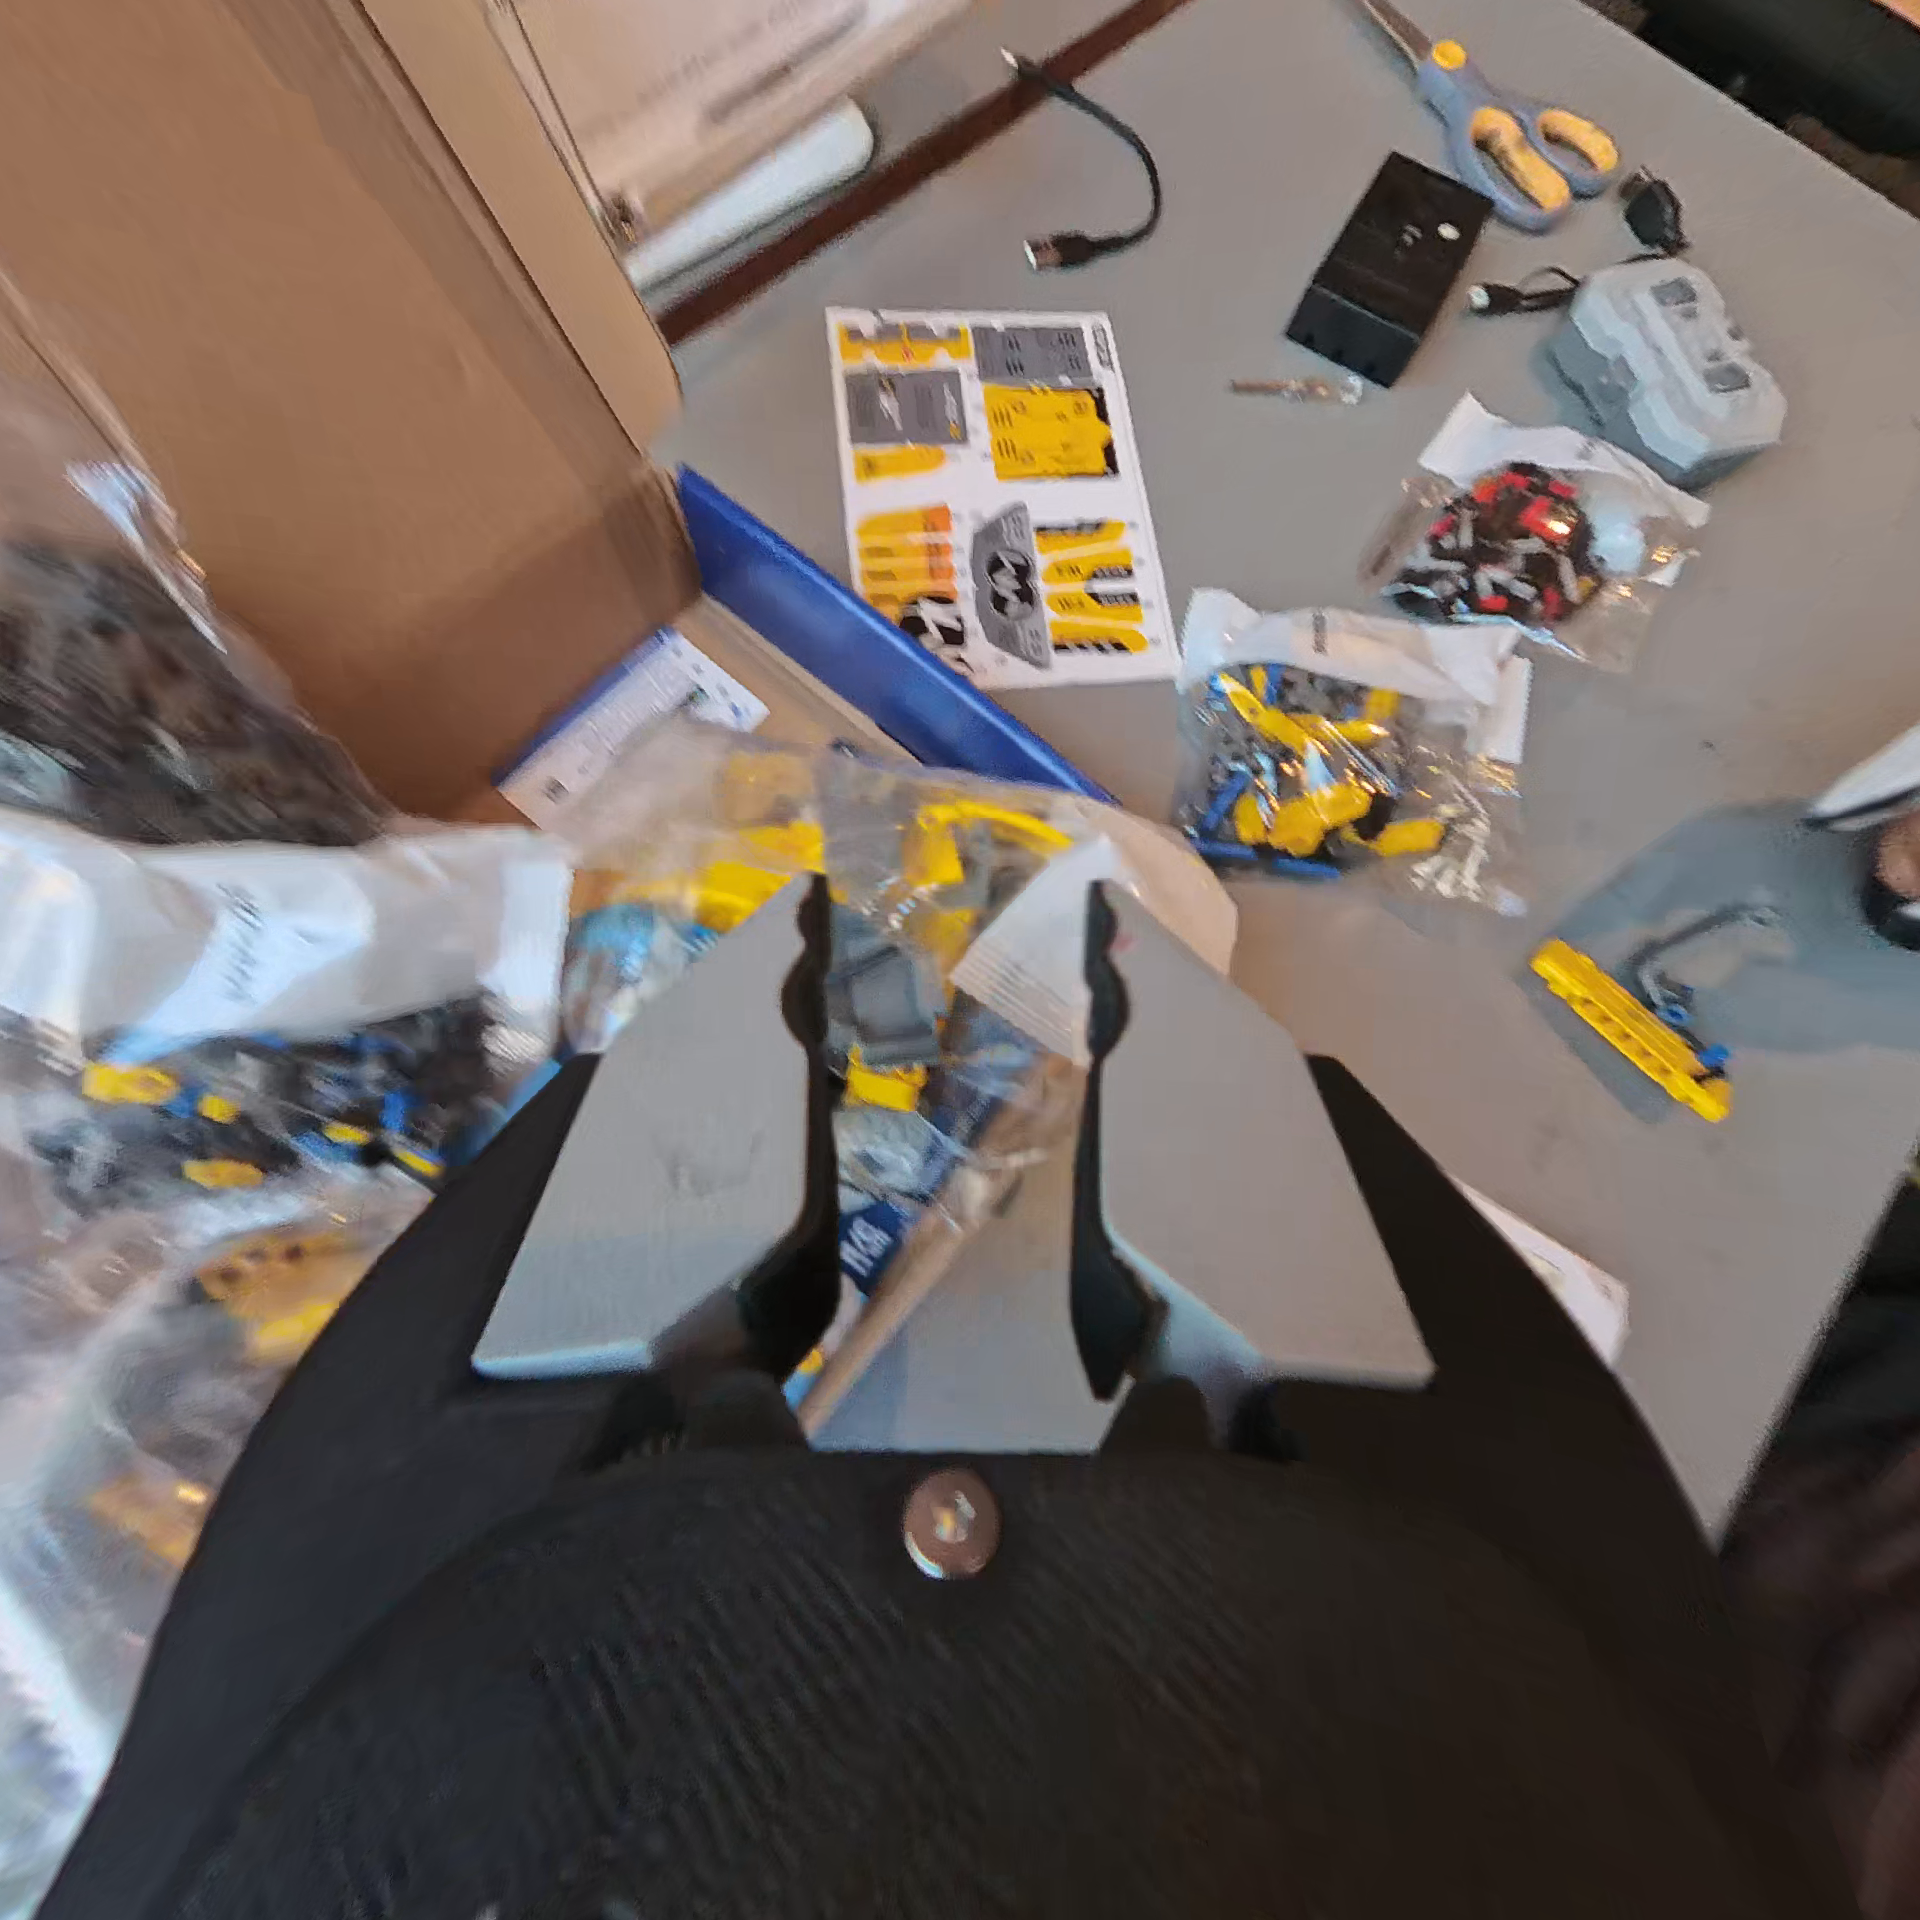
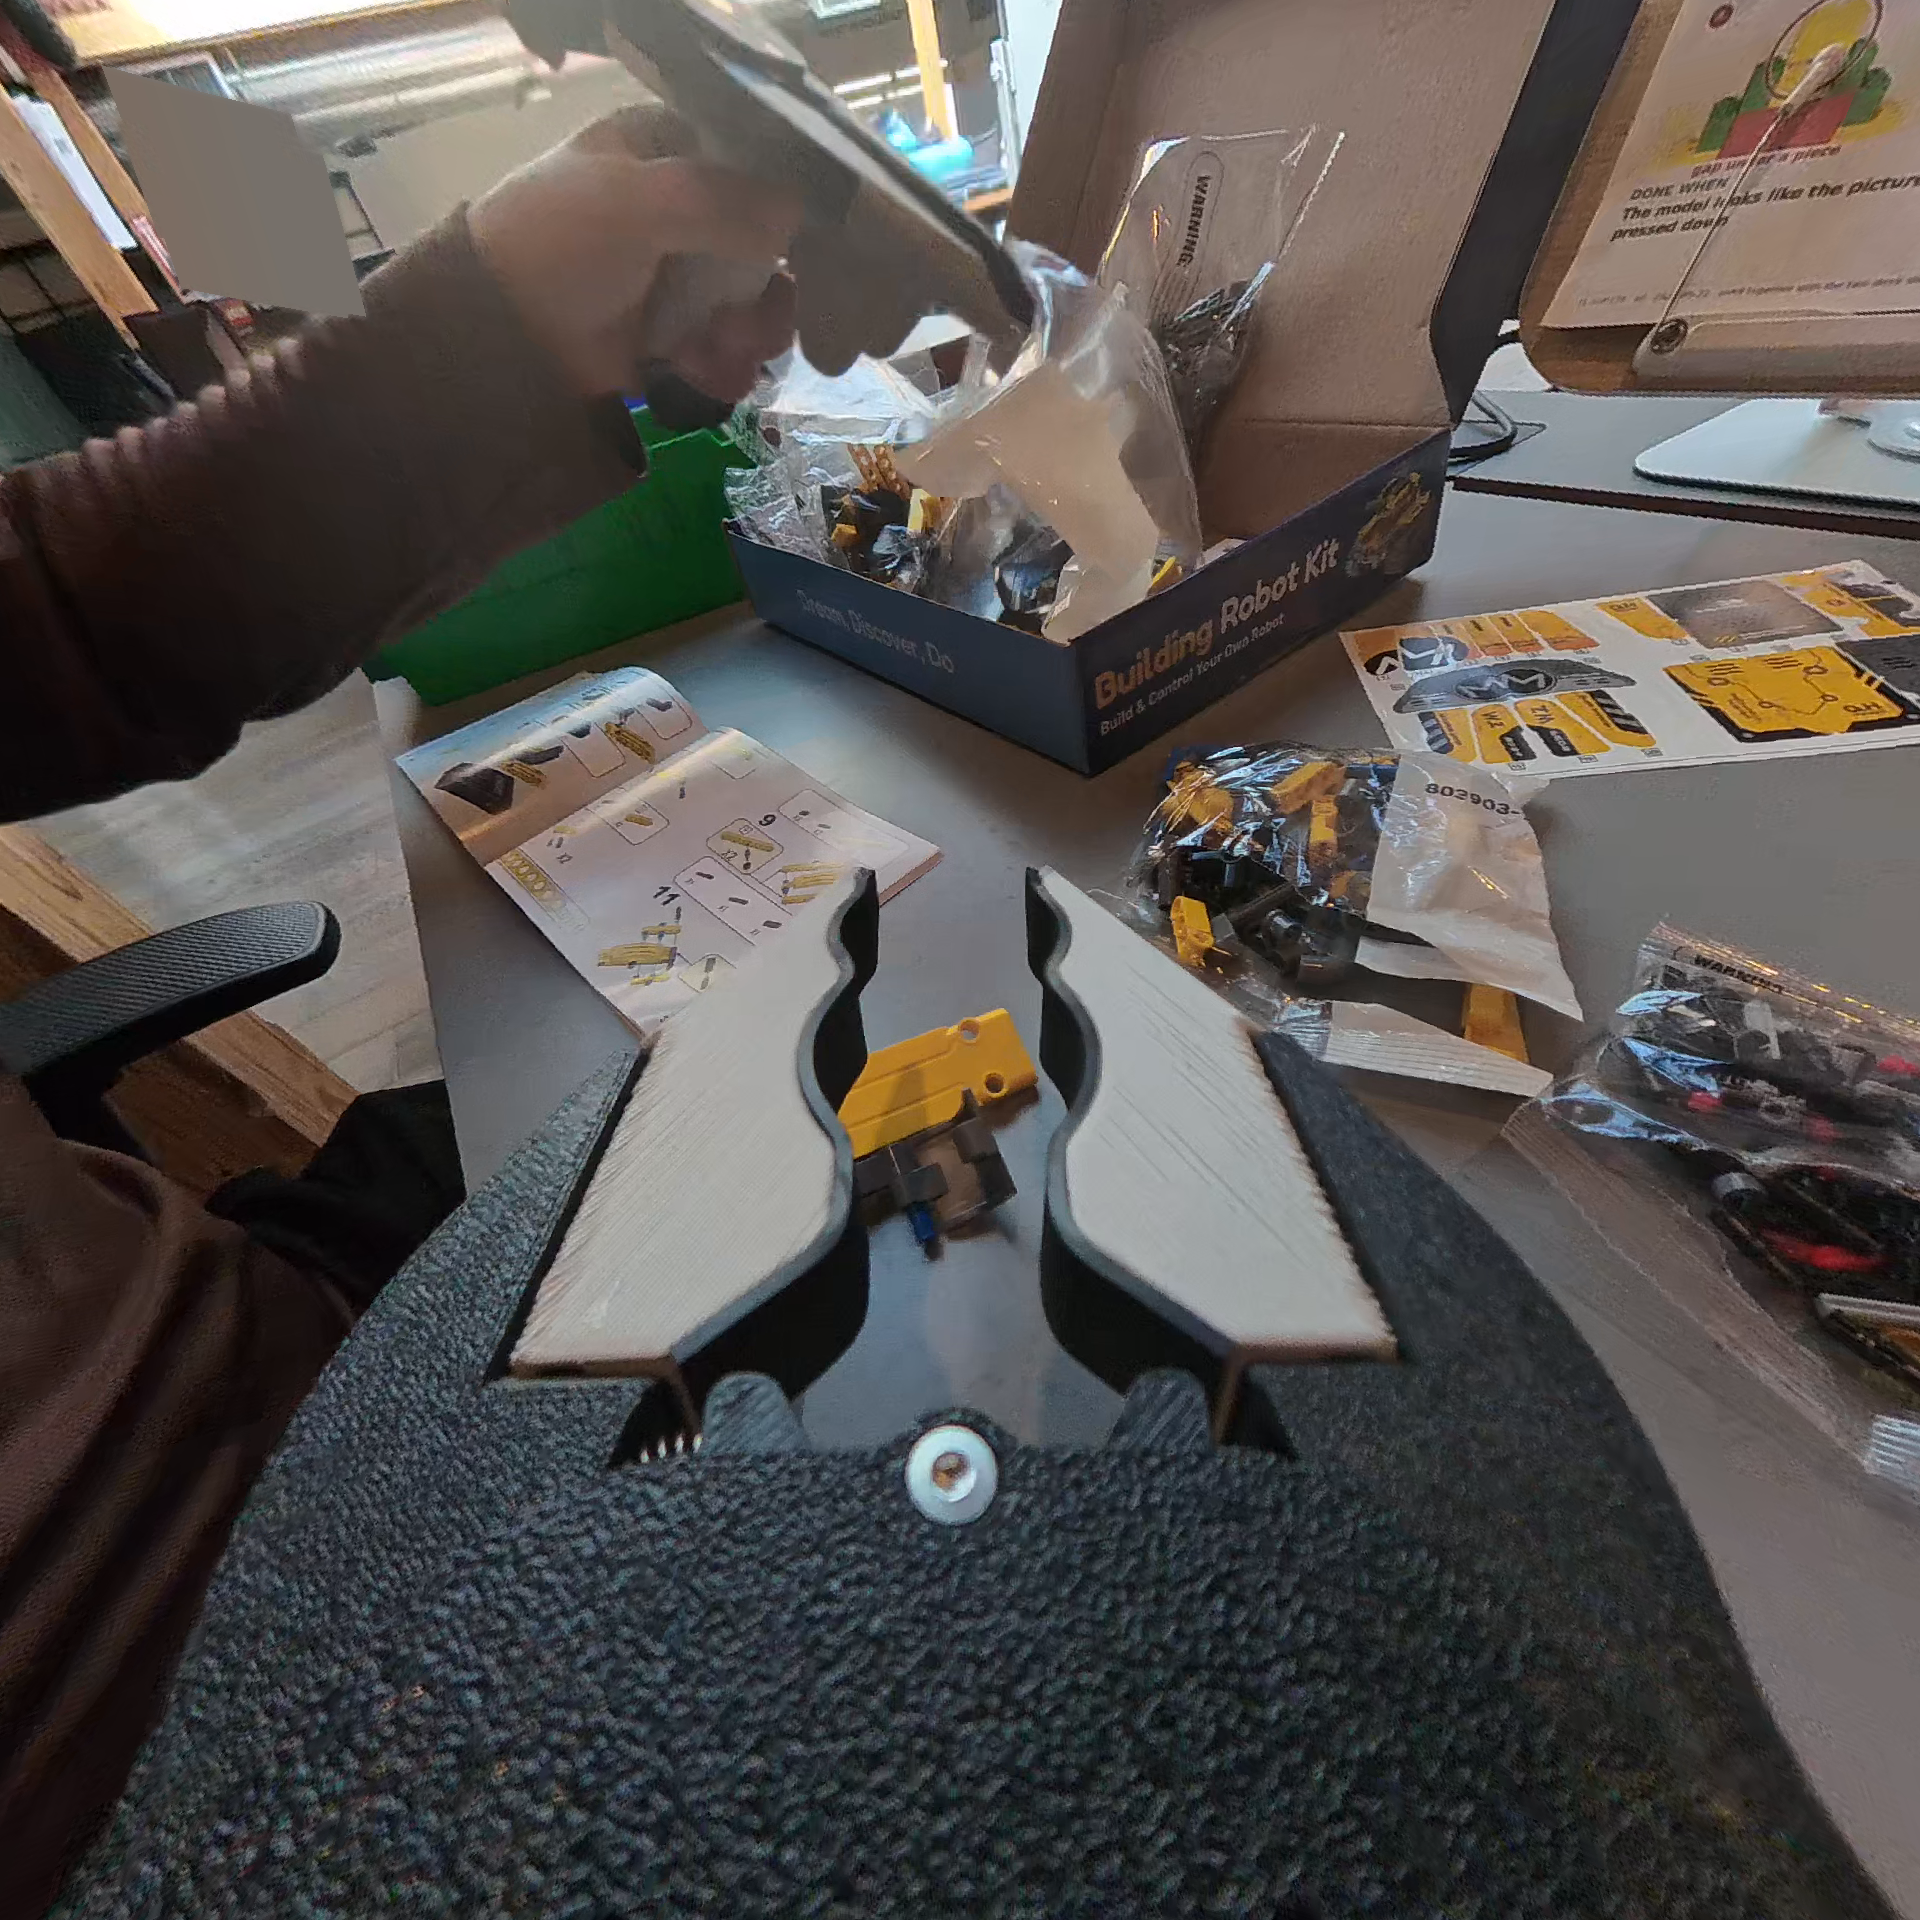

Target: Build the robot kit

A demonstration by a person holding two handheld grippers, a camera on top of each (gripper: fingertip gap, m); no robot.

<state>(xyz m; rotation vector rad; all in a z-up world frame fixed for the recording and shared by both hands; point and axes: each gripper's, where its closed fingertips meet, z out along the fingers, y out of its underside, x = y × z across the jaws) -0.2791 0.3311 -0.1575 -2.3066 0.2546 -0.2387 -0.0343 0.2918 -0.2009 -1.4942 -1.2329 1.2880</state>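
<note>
This looks like a workshop or maker-lab bench: a grey table [image 2: 1039,717] ahead of the right tongs carries an open kit box [image 2: 1091,665] stuffed with bagged parts, with an instruction booklet [image 2: 665,821] open to their left and a sticker sheet [image 2: 1621,665] off to their right. Beyond the left tongs lie scissors [image 1: 1507,135], a short cable [image 1: 1101,197] and a grey battery unit [image 1: 1673,364]. Far behind the right tongs stand wooden shelving [image 2: 62,197] and a monitor stand [image 2: 1787,447]
</note>
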